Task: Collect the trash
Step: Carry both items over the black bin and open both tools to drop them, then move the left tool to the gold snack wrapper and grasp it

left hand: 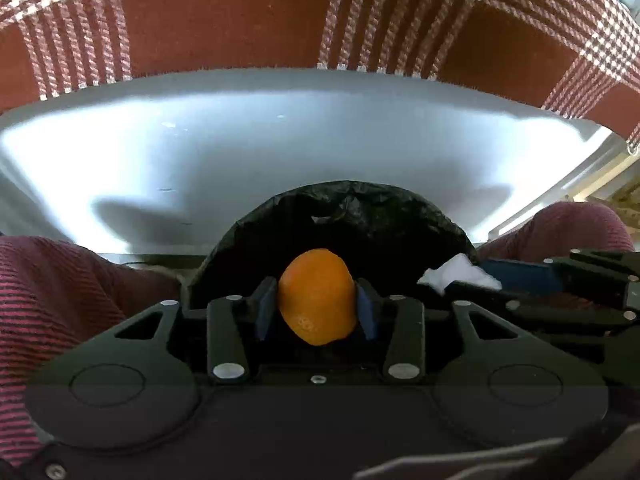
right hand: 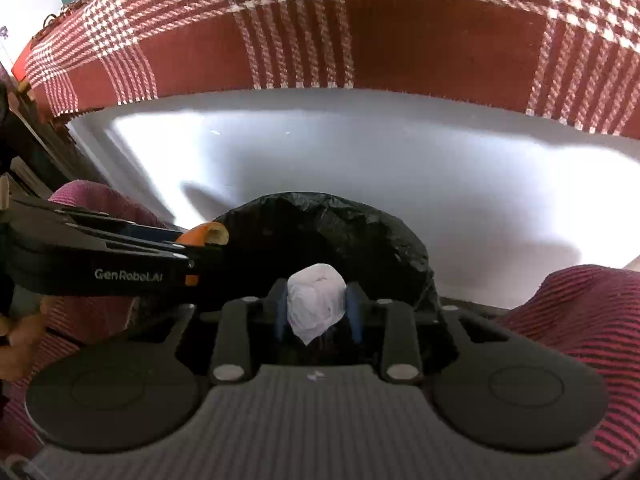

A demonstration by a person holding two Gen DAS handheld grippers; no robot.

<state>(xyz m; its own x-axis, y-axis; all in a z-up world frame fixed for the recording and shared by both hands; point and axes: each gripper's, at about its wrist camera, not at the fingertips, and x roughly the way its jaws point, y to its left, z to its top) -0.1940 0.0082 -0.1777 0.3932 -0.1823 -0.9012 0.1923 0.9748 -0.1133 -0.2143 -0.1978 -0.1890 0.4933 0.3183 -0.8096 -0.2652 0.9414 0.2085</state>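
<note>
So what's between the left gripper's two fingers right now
A piece of orange peel sits between the left gripper's blue pads, above the black bin bag. The left wrist view shows it best.

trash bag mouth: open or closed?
Open. The black trash bag gapes below both tools, its rim spread around a dark hollow; orange peel and crumpled tissue hang over it.

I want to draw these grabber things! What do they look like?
Each is a black plastic gripper: the left gripper and the right gripper have blue-padded fingers, silver screws and two round discs. One side shows white "GenRobot.AI" lettering with orange trim. The clothing is red-and-black striped fabric.
</note>
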